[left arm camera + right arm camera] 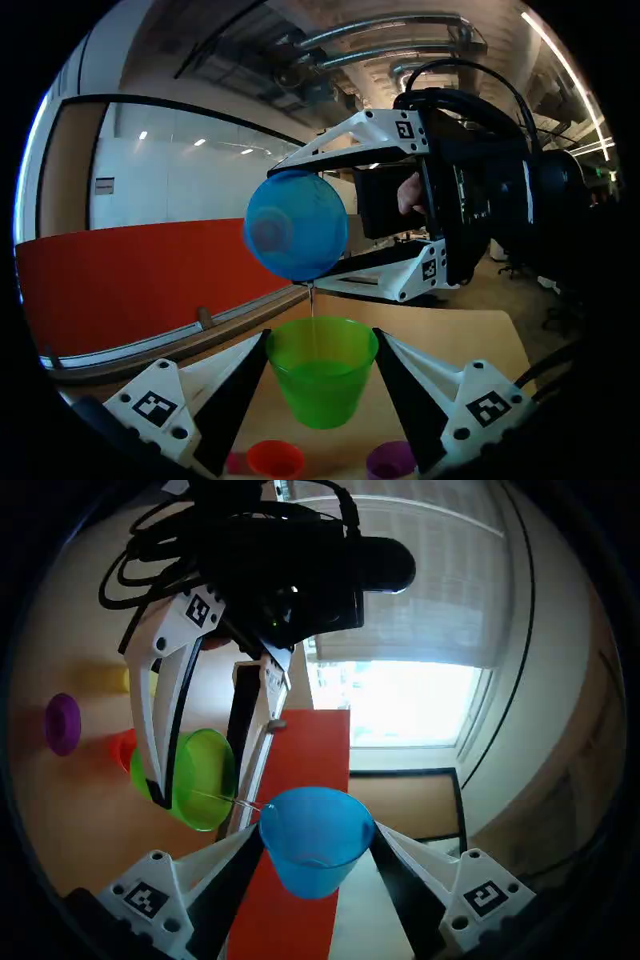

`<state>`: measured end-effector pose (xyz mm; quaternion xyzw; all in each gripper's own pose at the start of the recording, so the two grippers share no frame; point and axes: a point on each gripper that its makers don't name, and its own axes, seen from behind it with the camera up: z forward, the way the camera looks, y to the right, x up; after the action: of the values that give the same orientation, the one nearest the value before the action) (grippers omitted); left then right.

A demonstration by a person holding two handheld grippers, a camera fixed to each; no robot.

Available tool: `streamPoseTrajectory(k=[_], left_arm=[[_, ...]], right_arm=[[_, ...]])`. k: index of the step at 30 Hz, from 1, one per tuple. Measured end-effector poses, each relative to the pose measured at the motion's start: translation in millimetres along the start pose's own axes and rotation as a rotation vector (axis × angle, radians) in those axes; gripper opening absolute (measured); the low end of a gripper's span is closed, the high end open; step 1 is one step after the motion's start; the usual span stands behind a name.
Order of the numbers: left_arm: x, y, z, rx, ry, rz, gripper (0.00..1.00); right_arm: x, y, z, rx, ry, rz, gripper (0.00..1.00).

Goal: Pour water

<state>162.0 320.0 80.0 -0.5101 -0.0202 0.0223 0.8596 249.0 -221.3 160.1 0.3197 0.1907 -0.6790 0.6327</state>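
In the left gripper view, the left gripper (320,336) is clenched on the green cup (322,384), one finger pressing each side just under the rim. It holds the cup upright, mouth up, so that it can take what falls from above. The cup is partly filled, the water (320,372) standing roughly midway up the wall. Above it, the right gripper (296,226) grips the blue cup (296,224), which is tipped well over so its base faces the camera and its lip hangs over the green mouth. A thin stream (310,308) drops from that lip into the green cup, so I judge the pour to be under way. Below, on the wooden bench (448,336), stand a small orange cup (274,460) and a purple cup (390,462); their contents are not visible.

In the right gripper view, the right gripper (316,832) has both fingers closed against the blue cup (316,856), whose open mouth faces the camera. A little water seems to lie in it, though the tinted wall makes that hard to confirm. A fine thread of water (240,802) leaves its rim toward the green cup (204,776), which the left gripper (200,800) holds just beside it. The rims sit close, probably to keep the stream from missing.
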Motion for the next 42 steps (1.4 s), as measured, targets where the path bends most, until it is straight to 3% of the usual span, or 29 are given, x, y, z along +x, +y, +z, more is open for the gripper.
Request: streamPoseTrajectory(k=[42], left_arm=[[1.4,0.8,-0.7,0.003,0.000,0.006,0.90]], right_arm=[[6.5,2.0,0.7,-0.012,-0.005,-0.057,0.93]])
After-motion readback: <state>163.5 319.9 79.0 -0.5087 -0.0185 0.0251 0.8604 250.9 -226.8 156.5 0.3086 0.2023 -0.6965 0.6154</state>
